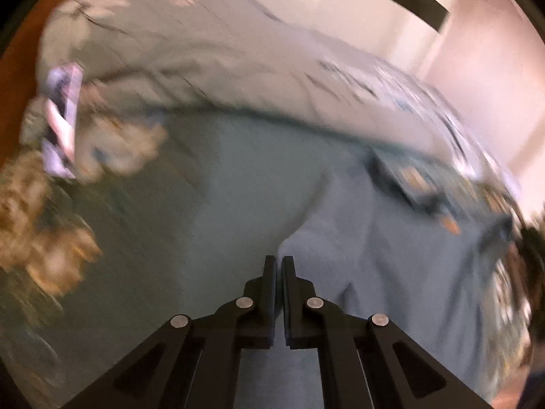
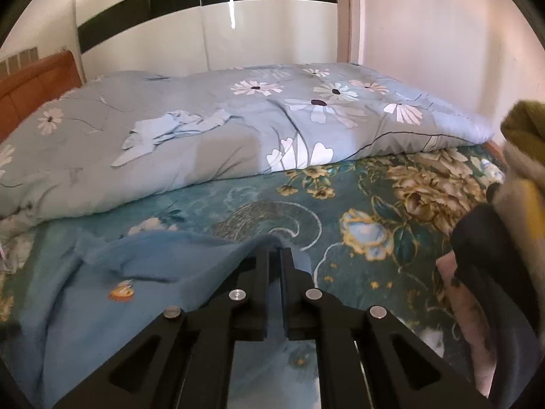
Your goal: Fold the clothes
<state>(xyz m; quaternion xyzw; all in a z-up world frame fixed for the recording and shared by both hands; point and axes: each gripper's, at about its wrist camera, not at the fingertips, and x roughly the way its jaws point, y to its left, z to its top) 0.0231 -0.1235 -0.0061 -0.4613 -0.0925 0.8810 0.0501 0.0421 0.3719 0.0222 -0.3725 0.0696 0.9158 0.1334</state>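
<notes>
Both grippers pinch the blue garment over the bed.

The right gripper [image 2: 275,250] has its jaws pressed together on a raised edge of the blue garment [image 2: 102,293], which drapes to the near left. The left gripper [image 1: 279,259] pinches it too, in a blurred view. Beyond lie a floral bedspread [image 2: 391,204] and a grey quilt [image 2: 221,129].

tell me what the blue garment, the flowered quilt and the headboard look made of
Blue garment: soft matte knit or fleece, judging by its fuzzy edge and limp folds. Flowered quilt: smooth woven cloth, probably cotton, padded, since it lies puffy. Headboard: orange-brown with panel seams, wood or leatherette; unclear which.
</notes>
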